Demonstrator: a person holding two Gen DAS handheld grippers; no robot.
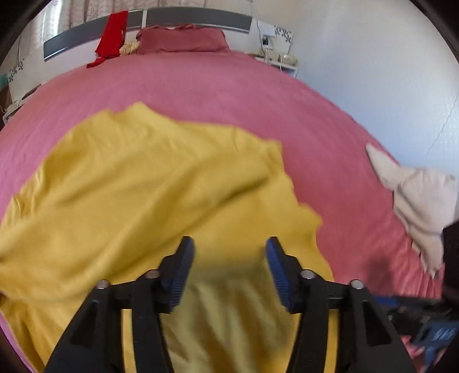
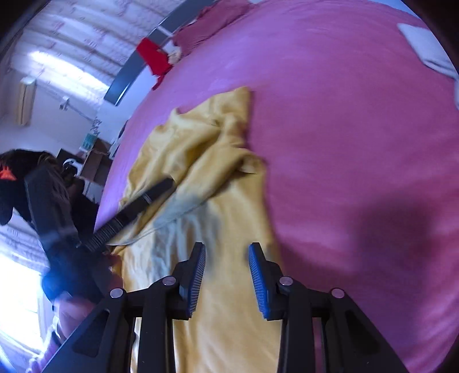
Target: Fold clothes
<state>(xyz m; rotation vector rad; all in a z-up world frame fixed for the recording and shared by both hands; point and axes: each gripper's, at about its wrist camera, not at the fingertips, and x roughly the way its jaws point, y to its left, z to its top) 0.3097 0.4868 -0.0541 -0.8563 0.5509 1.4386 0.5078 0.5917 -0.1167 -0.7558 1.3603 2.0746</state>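
Observation:
A yellow garment [image 1: 149,186] lies rumpled on the pink bed [image 1: 229,91], its upper part folded over itself. My left gripper [image 1: 229,244] is open and empty, just above the garment's near part. In the right wrist view the same yellow garment [image 2: 206,160] stretches from the middle down to the bottom edge. My right gripper [image 2: 226,249] is open and empty above the garment's near strip. The left gripper's black body [image 2: 134,206] shows there, lying across the garment's left side.
A white cloth [image 1: 413,195] lies at the bed's right edge, also seen in the right wrist view [image 2: 427,48]. A red garment [image 1: 113,34] hangs on the grey headboard [image 1: 200,17] beside a pink pillow [image 1: 183,38]. A white nightstand [image 1: 281,57] stands at back right.

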